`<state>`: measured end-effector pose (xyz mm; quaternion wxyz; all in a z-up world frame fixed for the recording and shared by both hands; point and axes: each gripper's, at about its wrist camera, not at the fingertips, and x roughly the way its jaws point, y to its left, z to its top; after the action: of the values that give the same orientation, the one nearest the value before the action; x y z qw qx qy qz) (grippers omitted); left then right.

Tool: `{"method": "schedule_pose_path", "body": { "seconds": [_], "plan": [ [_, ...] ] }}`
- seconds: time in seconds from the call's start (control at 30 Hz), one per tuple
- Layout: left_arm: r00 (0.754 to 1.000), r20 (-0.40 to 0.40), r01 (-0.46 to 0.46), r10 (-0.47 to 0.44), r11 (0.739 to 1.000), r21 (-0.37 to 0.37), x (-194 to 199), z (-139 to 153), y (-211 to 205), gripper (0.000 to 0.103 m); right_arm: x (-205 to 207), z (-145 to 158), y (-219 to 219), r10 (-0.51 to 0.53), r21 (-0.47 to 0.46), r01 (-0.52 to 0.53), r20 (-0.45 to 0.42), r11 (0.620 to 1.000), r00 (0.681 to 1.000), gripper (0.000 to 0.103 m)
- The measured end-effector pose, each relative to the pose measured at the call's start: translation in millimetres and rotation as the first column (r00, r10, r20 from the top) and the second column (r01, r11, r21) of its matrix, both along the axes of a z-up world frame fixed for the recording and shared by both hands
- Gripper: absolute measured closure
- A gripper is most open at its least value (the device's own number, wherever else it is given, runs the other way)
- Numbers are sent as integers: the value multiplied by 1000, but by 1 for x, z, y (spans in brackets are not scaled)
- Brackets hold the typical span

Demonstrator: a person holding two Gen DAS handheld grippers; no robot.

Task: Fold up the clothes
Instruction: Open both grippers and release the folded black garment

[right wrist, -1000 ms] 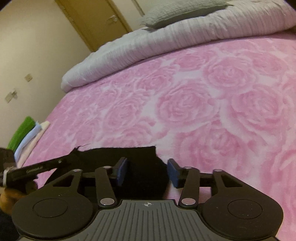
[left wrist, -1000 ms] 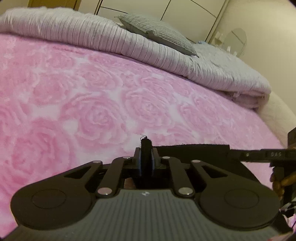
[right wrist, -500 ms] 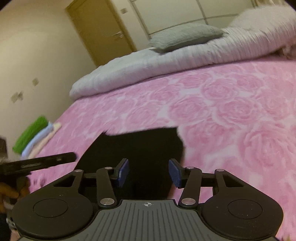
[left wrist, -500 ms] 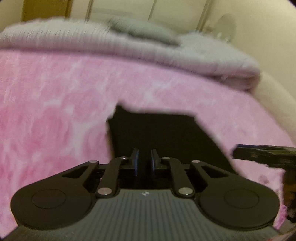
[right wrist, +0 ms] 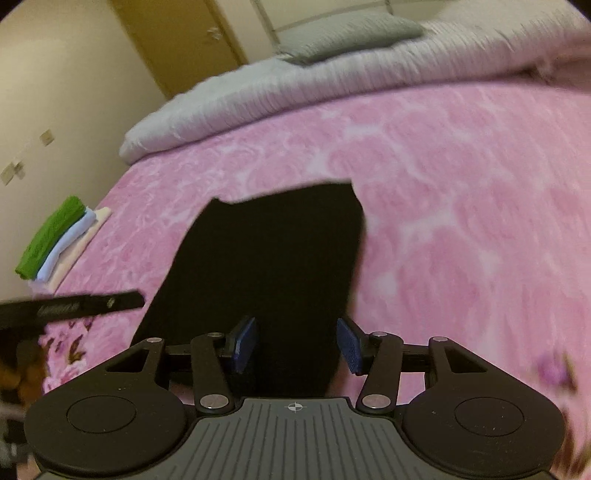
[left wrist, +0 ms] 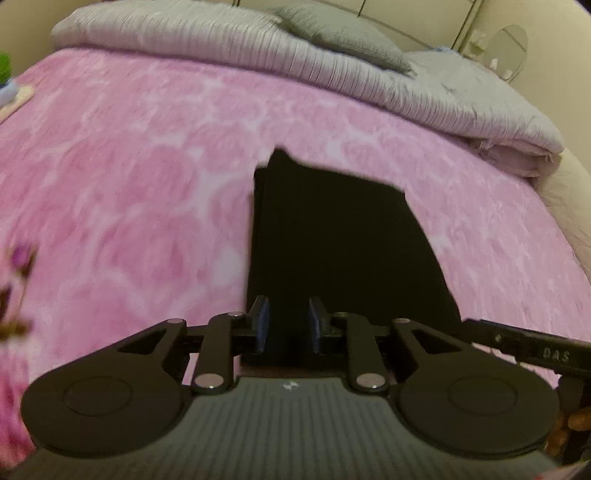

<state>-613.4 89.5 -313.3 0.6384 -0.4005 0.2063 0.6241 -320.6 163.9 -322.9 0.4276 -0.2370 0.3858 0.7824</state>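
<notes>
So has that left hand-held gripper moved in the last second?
Yes. The left hand-held gripper has pulled back and up from the grey pillow; the black folded garment now lies in full view ahead, with jaws opening off it.

Bed blanket (right wrist: 461, 206): pink, paler rose pattern. Garment (right wrist: 266, 266) mid-bed: plain black. Quilt (right wrist: 332, 85) along bed's far edge: pale lilac-grey, fine ribbed stripes. Pillow (right wrist: 351, 33) on quilt: grey. Folded stack (right wrist: 55, 243) at bed's left edge: green, light blue, cream. Claw pads (right wrist: 245, 345): blue. Door (right wrist: 184, 37): ochre.

Both wrist views look steeply down, close, sharing the black garment (left wrist: 343, 236).
</notes>
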Motion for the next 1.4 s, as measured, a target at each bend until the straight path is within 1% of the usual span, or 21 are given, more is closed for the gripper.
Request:
{"method": "schedule_pose_path", "body": {
  "seconds": [0.07, 0.13, 0.2, 0.3, 0.43, 0.63, 0.8, 0.9, 0.97, 1.03, 1.07, 1.13, 1.23, 1.27, 1.3, 1.33, 1.37, 1.4],
  "plan": [
    [1000, -10, -16, 16, 1000, -22, 6, 3, -20, 84, 3, 3, -15, -13, -12, 13, -2, 1000, 1000, 52],
    [999, -27, -25, 24, 999, -28, 13, 11, -38, 83, 6, 11, -31, -21, -7, 21, 6, 1000, 1000, 52],
    [999, -50, -21, 21, 1000, -12, 22, 23, -58, 81, 8, 21, -46, -23, 7, 23, 9, 1000, 1000, 52],
    [995, -95, -8, 10, 1000, 24, 35, 41, -85, 79, 12, 37, -68, -23, 36, 22, 16, 999, 1000, 52],
    [991, -132, 12, -4, 998, 57, 50, 55, -112, 78, 17, 51, -100, -24, 68, 21, 30, 997, 999, 51],
    [987, -151, 61, -46, 993, 96, 65, 65, -143, 77, 22, 63, -142, -50, 106, 44, 54, 993, 997, 51],
    [989, -124, 94, -77, 987, 134, 60, 64, -165, 76, 22, 75, -175, -87, 159, 72, 87, 985, 992, 51],
    [993, -92, 90, -77, 985, 149, 51, 60, -172, 76, 18, 81, -192, -91, 181, 68, 118, 981, 989, 51],
    [996, -43, 85, -79, 983, 164, 39, 59, -174, 74, 15, 85, -199, -99, 195, 73, 128, 978, 987, 51],
    [997, 16, 73, -77, 981, 178, 25, 59, -174, 71, 14, 90, -202, -111, 204, 85, 117, 975, 987, 51],
    [995, 62, 63, -76, 981, 181, 15, 58, -173, 68, 14, 91, -201, -115, 204, 92, 103, 975, 988, 51],
    [986, 157, 28, -56, 984, 179, -9, 53, -168, 66, 20, 88, -188, -124, 159, 118, 31, 980, 992, 51],
    [969, 249, -35, -7, 986, 161, -41, 43, -150, 65, 30, 81, -166, -144, 76, 151, -87, 986, 986, 51],
    [962, 275, -50, 6, 987, 155, -50, 39, -143, 64, 34, 76, -154, -157, 36, 163, -124, 986, 980, 45],
    [954, 300, -66, 19, 987, 147, -59, 35, -135, 63, 37, 70, -141, -176, -1, 178, -149, 984, 973, 36],
    [944, 327, -85, 35, 986, 141, -67, 31, -124, 63, 40, 63, -127, -197, -37, 194, -170, 980, 966, 19],
    [934, 354, -104, 51, 986, 133, -75, 26, -112, 60, 42, 57, -115, -213, -58, 206, -182, 977, 960, 17],
    [923, 380, -122, 66, 985, 125, -83, 21, -100, 60, 44, 51, -102, -222, -72, 212, -194, 975, 956, 17]
  ]
}}
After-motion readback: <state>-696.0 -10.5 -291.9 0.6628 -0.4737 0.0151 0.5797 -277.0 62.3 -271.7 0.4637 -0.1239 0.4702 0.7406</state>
